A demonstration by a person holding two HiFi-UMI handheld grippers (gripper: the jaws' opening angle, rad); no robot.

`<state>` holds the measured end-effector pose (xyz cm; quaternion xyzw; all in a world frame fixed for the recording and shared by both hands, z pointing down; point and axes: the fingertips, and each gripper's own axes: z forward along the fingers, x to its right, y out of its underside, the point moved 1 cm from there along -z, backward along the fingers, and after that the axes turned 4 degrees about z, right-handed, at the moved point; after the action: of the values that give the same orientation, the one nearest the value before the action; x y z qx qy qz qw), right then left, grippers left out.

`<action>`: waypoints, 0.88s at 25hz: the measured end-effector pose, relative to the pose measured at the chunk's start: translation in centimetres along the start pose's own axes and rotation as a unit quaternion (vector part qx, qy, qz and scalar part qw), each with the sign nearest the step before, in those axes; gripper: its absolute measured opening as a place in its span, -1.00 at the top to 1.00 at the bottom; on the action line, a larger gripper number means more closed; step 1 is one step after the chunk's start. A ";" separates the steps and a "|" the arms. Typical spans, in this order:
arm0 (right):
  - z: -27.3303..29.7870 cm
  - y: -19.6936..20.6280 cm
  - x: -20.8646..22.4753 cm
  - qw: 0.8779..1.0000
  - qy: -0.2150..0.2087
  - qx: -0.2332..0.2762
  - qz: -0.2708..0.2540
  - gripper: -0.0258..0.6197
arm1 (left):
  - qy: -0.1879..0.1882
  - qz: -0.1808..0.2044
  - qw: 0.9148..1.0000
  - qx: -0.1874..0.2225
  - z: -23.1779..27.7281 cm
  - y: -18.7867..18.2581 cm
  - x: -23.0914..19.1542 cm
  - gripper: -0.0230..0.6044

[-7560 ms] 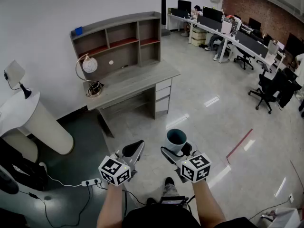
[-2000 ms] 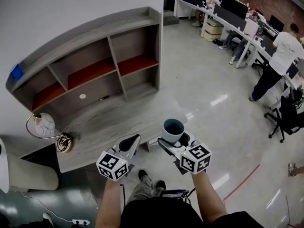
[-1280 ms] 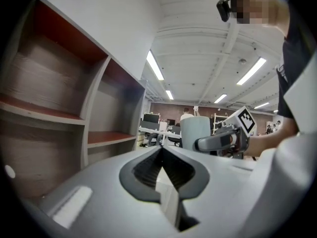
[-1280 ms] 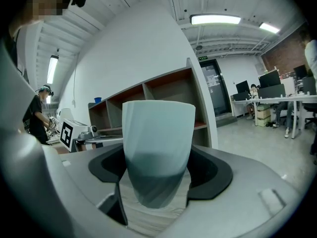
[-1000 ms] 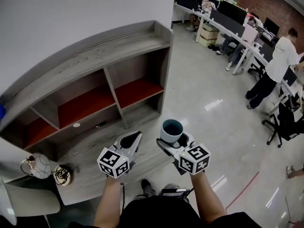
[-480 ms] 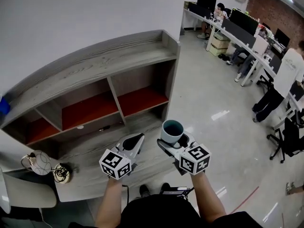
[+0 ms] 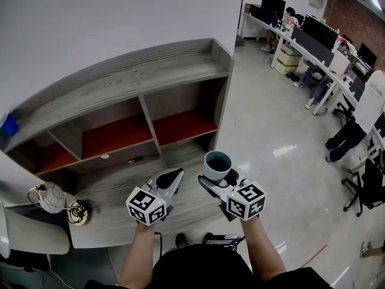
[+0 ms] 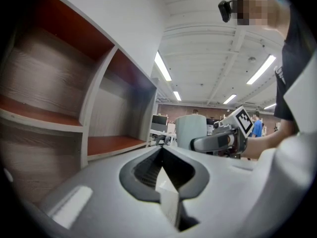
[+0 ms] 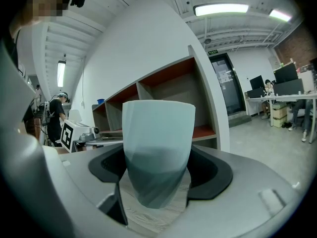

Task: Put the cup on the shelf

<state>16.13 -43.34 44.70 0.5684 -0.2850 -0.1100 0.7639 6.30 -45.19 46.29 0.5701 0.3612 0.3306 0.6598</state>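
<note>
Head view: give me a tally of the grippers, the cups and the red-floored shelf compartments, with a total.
grippers: 2, the left gripper, shut on nothing, and the right gripper
cups: 1, the cup, clamped in the right gripper
red-floored compartments: 3, one at the left, one in the middle, one at the right
total: 6

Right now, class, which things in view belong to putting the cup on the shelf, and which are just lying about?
Job: cup, gripped in the right tongs; shelf.
Lying about: round lamp on the desk; blue item atop the shelf; empty, shut left tongs.
</note>
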 end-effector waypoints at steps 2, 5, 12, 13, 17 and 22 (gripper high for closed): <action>-0.1 0.1 0.1 1.000 -0.003 -0.002 0.001 -0.24 | -0.002 -0.001 1.000 -0.003 0.1 0.2 0.1 0.93; -0.3 0.3 0.4 1.000 -0.009 -0.006 0.001 -0.24 | -0.007 -0.003 1.000 -0.006 0.2 0.5 0.2 0.93; -0.8 0.5 1.4 0.999 -0.030 -0.020 -0.003 -0.24 | -0.023 -0.005 1.000 -0.009 1.1 0.5 0.7 0.93; -0.9 0.4 1.6 0.999 -0.034 -0.022 -0.005 -0.24 | -0.027 -0.005 1.000 -0.009 1.3 0.4 0.7 0.93; -1.0 -0.1 2.5 0.998 -0.056 -0.024 -0.008 -0.24 | -0.045 0.001 0.999 -0.015 1.9 0.1 1.2 0.93; 1.2 -1.0 2.8 0.996 -0.078 -0.029 -0.029 -0.23 | -0.066 0.012 0.998 -0.009 2.3 -0.7 0.5 0.93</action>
<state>17.85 -46.00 44.86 0.5433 -0.3241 -0.1841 0.7523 8.59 -46.03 45.74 0.5893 0.3067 0.3031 0.6832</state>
